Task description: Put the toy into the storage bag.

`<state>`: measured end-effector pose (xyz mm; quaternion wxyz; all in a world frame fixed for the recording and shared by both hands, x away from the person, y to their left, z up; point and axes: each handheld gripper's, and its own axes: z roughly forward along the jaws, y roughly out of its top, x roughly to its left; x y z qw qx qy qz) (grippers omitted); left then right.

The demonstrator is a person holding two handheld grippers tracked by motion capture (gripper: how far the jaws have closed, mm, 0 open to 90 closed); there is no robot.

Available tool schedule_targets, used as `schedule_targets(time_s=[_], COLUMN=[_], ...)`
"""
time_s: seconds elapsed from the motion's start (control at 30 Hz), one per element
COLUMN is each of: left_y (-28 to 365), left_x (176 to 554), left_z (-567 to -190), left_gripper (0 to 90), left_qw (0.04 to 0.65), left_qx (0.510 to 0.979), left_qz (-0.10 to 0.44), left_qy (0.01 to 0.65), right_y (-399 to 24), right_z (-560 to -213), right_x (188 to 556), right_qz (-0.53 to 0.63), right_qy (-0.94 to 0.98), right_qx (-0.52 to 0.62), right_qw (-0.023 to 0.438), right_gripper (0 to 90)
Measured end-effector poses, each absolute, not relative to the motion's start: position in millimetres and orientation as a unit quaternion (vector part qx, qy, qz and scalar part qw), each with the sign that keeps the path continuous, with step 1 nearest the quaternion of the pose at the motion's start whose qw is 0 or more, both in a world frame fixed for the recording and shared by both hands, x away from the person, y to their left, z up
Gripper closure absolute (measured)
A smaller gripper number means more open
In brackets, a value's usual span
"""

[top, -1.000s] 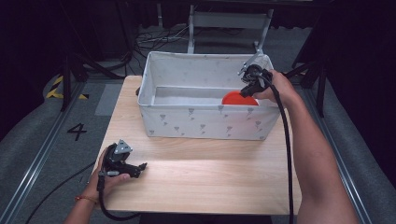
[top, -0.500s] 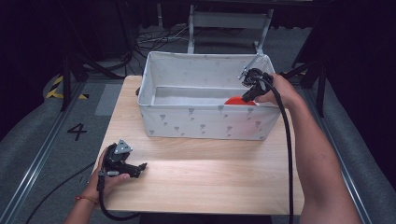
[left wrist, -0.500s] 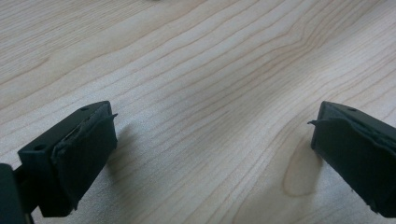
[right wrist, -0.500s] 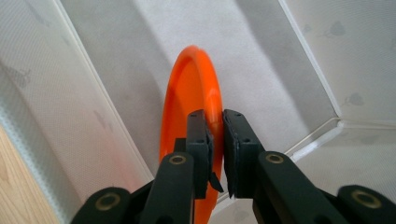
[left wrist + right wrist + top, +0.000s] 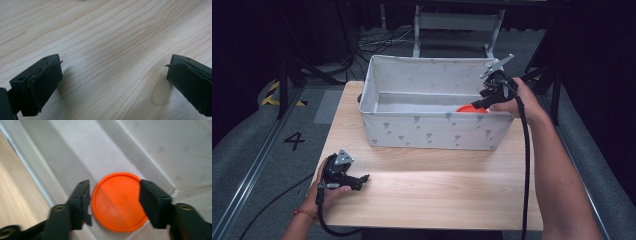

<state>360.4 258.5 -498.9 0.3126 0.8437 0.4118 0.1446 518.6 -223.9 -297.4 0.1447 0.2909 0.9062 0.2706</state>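
Right hand-held gripper (image 5: 478,103) hangs over the right end of the white fabric bin (image 5: 432,131), tilted down into it, and its jaws have just been opening: they stand apart with nothing pressed between them. Seen along those jaws, the orange disc (image 5: 119,201) lies flat on the bin's pale floor below and between the two black fingers (image 5: 81,200), clear of both pads (the picture is a little blurred, so whether the left pad brushes the rim I cannot tell). From above, only a sliver of that disc (image 5: 471,108) peeps over the bin's near wall, just below the gripper's tips. That near wall stands between the disc and the open desk (image 5: 432,190); the bin's far wall and right end close it in on the other sides.

Left hand-held gripper (image 5: 362,178) rests low over the near left part of the desk, well apart from the bin, pointing right. Its jaws are spread wide, bare wood grain between the pads (image 5: 45,85). A cable (image 5: 526,165) trails from the right gripper back along the person's forearm
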Motion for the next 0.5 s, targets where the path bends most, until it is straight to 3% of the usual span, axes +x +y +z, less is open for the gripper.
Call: schedule_targets(time_s=[0.1, 0.5], left_y=[258.5, 258.5], left_x=[360.4, 360.5], left_z=[-499.0, -499.0], left_gripper=[0.5, 0.5], left_qw=[0.313, 0.313], left_qx=[0.844, 0.844], left_qz=[0.145, 0.144], left_qy=[0.412, 0.412], right_y=[-229.9, -243.3], right_z=[-291.8, -283.9], right_x=[503.7, 467.8], right_qz=[0.319, 0.354], right_qy=[0.883, 0.854], right_qx=[0.306, 0.314], right_qw=[0.16, 0.215], right_gripper=[31.1, 21.1])
